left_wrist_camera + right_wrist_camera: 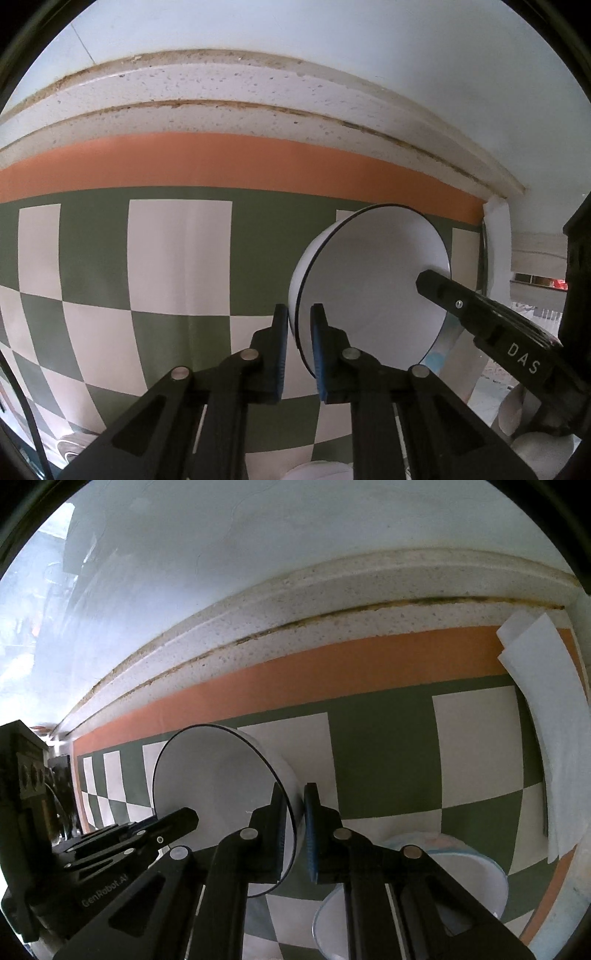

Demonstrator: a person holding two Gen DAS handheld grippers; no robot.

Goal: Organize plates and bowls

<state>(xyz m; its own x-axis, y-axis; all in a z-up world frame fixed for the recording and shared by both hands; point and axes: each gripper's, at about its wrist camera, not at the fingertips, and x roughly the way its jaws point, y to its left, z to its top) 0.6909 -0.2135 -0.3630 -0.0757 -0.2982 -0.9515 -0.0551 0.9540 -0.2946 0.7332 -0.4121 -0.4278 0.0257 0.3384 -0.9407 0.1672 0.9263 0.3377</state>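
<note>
A white bowl with a thin black rim (369,280) is held up on edge between both grippers above the checked cloth. My left gripper (299,332) is shut on the bowl's rim, one blue pad inside and one outside. My right gripper (295,819) is shut on the opposite rim of the same bowl (218,786). Each gripper shows in the other's view: the right one (480,314) at the bowl's far side, the left one (147,838) at lower left.
A green-and-white checked cloth (177,258) with an orange border lies against a speckled stone ledge (221,88). A pale bowl with a blue rim (443,856) sits on the cloth under the right gripper. White paper (543,686) lies at the right.
</note>
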